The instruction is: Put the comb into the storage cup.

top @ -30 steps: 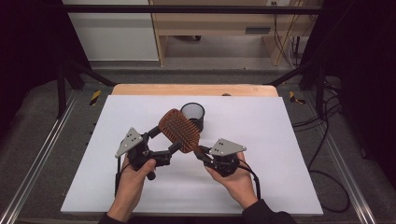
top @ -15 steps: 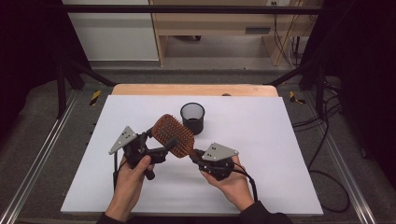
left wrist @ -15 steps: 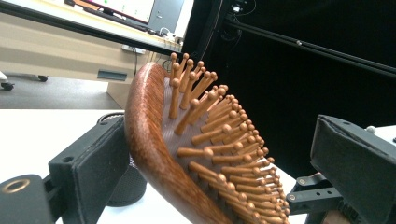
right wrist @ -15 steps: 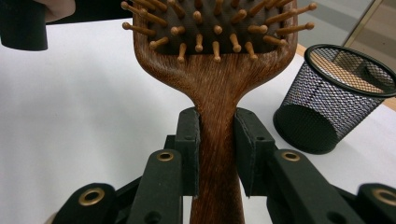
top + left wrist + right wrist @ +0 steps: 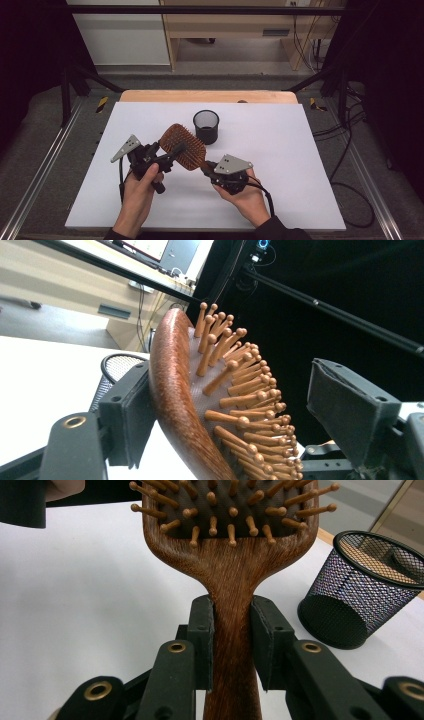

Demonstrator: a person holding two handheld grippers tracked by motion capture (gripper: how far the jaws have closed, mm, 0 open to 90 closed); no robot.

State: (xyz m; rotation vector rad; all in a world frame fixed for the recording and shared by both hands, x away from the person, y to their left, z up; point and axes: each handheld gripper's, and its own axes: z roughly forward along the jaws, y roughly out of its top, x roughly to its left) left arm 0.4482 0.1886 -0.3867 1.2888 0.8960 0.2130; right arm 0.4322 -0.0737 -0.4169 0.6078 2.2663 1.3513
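A wooden paddle hairbrush (image 5: pixel 182 146) with wooden pins is held above the white table, head up and to the left. My right gripper (image 5: pixel 207 169) is shut on its handle (image 5: pixel 232 605), a pad pressing each side just under the head. My left gripper (image 5: pixel 172 150) straddles the brush head (image 5: pixel 175 390) and its jaws have just been closing. One pad lies against the wooden back, and the other stands clear of the pin tips, so it is open. A black mesh cup (image 5: pixel 206 126) stands upright behind the brush.
The white table top (image 5: pixel 300 165) has free room to the right and at the front. The mesh cup (image 5: pixel 360 590) sits close to the right of the brush head in the right gripper view. Metal rails run along both table sides.
The brush and both grippers have shifted a little left and nearer, away from the cup. The left jaws have narrowed around the brush head.
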